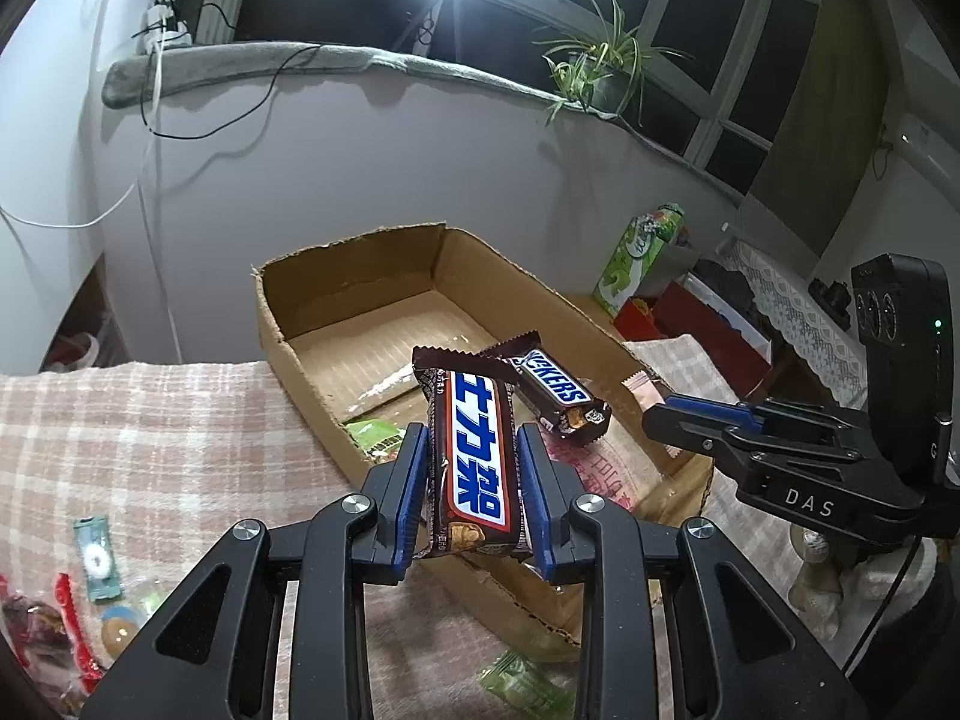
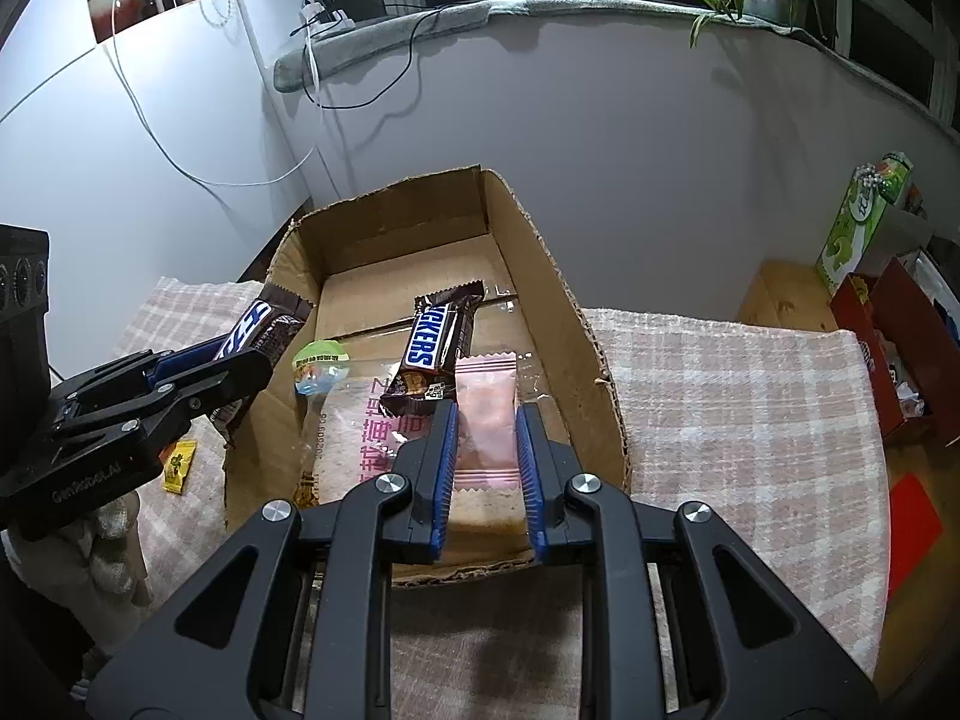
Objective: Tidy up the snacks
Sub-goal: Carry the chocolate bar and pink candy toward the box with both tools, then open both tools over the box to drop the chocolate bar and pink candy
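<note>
A bar [image 1: 474,468] is clamped lengthwise in the left gripper [image 1: 474,450], beside the box [image 1: 273,324]; the right gripper [image 2: 485,429], pinching a pink packet [image 2: 485,402], is held over it.

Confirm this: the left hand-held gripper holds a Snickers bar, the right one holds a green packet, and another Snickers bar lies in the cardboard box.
One thing is wrong: the packet in the right hand-held gripper is pink, not green, as the right wrist view shows. The left hand-held gripper does hold a Snickers bar, and another Snickers bar lies in the cardboard box.
</note>
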`<state>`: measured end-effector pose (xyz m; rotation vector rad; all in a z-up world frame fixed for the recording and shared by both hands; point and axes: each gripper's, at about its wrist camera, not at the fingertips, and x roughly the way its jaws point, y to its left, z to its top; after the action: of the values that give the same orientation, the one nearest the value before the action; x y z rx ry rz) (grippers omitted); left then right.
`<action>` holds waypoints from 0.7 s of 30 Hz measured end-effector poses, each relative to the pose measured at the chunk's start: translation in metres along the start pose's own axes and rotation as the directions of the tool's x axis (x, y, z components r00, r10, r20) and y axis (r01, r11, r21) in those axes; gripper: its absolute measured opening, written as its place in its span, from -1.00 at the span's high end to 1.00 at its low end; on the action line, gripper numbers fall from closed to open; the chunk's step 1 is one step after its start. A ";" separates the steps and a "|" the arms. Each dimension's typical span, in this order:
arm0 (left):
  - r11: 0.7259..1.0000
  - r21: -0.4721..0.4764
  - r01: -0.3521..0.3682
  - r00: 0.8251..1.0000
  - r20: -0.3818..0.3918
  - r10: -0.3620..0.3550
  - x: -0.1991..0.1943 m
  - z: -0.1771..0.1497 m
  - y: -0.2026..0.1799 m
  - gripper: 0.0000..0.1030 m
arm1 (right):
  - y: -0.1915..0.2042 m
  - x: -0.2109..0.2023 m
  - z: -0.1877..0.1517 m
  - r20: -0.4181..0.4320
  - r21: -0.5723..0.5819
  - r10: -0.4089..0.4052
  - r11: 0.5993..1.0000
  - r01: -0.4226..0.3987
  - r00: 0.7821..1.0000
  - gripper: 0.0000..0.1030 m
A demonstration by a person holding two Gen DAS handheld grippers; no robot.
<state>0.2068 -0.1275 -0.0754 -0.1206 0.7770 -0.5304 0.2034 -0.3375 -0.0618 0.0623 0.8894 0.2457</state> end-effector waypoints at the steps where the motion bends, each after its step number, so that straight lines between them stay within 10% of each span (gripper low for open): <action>1: 1.000 0.000 -0.002 1.000 -0.002 0.002 0.001 0.001 0.000 0.45 | 0.000 0.000 0.000 -0.001 -0.002 0.000 1.000 0.000 1.000 0.60; 6: 1.000 -0.009 -0.009 1.000 0.002 0.009 0.000 0.003 0.000 0.22 | 0.001 0.000 0.003 0.003 0.001 0.000 1.000 0.000 1.000 0.51; 9: 1.000 -0.008 -0.007 1.000 0.004 0.007 0.000 0.005 -0.001 0.17 | 0.000 -0.002 0.002 0.008 0.003 -0.009 1.000 0.009 1.000 0.00; 21: 1.000 -0.016 -0.002 1.000 0.020 0.003 -0.024 -0.004 -0.001 0.17 | 0.013 -0.021 -0.003 0.031 -0.005 -0.005 1.000 0.005 1.000 0.00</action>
<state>0.1895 -0.1165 -0.0630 -0.1397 0.7615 -0.5198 0.1862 -0.3304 -0.0454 0.0586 0.8580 0.2418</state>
